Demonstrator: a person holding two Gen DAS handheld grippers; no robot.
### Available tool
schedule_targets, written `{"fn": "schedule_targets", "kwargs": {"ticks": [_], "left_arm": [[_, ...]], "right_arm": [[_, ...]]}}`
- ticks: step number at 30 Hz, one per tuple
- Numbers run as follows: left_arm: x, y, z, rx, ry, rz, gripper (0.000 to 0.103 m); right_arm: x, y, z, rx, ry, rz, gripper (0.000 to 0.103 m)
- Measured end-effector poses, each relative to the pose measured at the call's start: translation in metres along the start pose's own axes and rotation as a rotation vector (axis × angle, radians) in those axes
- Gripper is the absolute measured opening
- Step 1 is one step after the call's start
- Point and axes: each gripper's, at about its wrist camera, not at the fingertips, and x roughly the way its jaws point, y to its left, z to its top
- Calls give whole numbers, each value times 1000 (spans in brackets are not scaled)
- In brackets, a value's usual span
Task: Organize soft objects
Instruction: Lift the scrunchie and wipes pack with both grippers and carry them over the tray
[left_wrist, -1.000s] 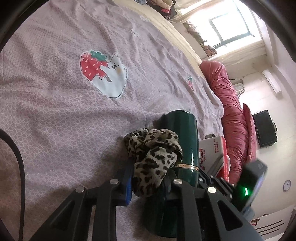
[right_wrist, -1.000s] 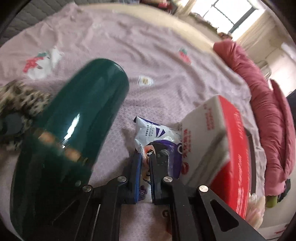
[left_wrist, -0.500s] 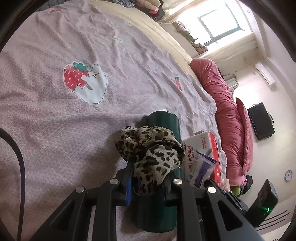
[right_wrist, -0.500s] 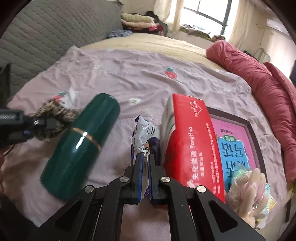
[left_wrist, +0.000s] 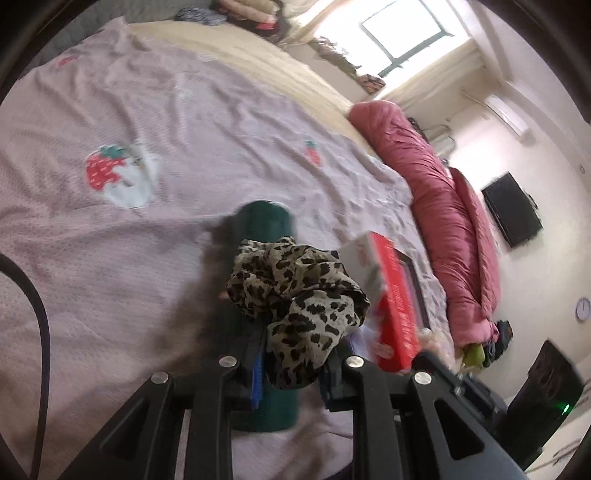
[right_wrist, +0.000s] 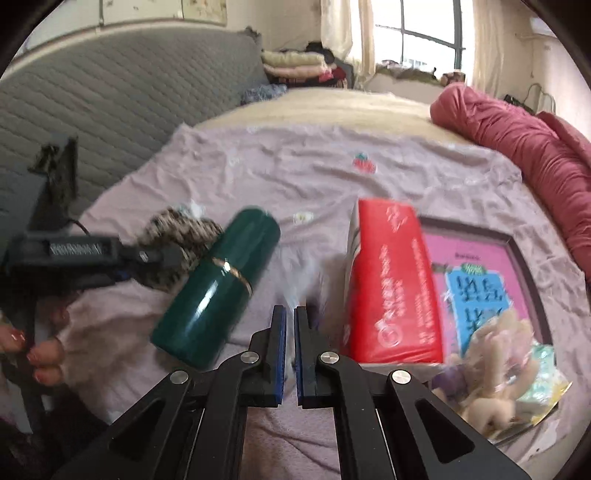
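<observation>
My left gripper is shut on a leopard-print scrunchie and holds it above the bed; the scrunchie also shows in the right wrist view. My right gripper is nearly shut on a white and purple soft packet, which is blurred and lifted just above the sheet. A dark green bottle lies on its side between the two grippers; it also shows in the left wrist view.
A red and white tissue pack stands right of my right gripper, next to a pink framed board. A cream plush toy lies on the board's near corner. A rolled red quilt runs along the bed's right side.
Both grippers have pulled back and risen. The scrunchie has lifted with the left gripper. The packet has come up with the right gripper, away from the tissue pack.
</observation>
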Motion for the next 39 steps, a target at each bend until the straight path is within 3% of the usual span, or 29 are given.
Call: {"fn": "schedule_targets", "kwargs": {"ticks": [4, 8, 10, 12, 15, 18, 22, 26, 28, 32, 38, 39], "left_arm": [[-2, -38, -10, 78, 7, -36, 23], [1, -56, -18, 93, 15, -51, 23], [0, -54, -18, 91, 10, -31, 23], [-4, -45, -15, 85, -6, -2, 23], [-12, -25, -11, 42, -20, 2, 23], [-17, -13, -9, 26, -32, 8, 23], [-17, -6, -7, 24, -27, -1, 23], [-14, -4, -6, 26, -15, -13, 23], [-12, -5, -6, 29, -12, -20, 23], [-11, -7, -6, 42, -7, -22, 23], [-9, -12, -6, 71, -4, -18, 23], [-9, -12, -6, 74, -5, -18, 23]], "right_arm": [[-28, -16, 10, 32, -58, -3, 4], [-31, -27, 12, 42, -33, 23, 7], [-28, -15, 9, -4, -41, 27, 21], [-19, 3, 2, -50, -44, 39, 63], [7, 28, -10, -128, 18, 71, 65], [33, 40, -25, -161, 92, 35, 65], [49, 27, -31, -51, 133, 28, 65], [60, 1, -20, 190, 149, 71, 68], [67, -2, -14, 241, 167, 71, 68], [89, 6, -6, 259, 239, 35, 69], [123, 9, -20, 279, 344, -11, 71], [125, 8, -22, 290, 339, -10, 66]]}}
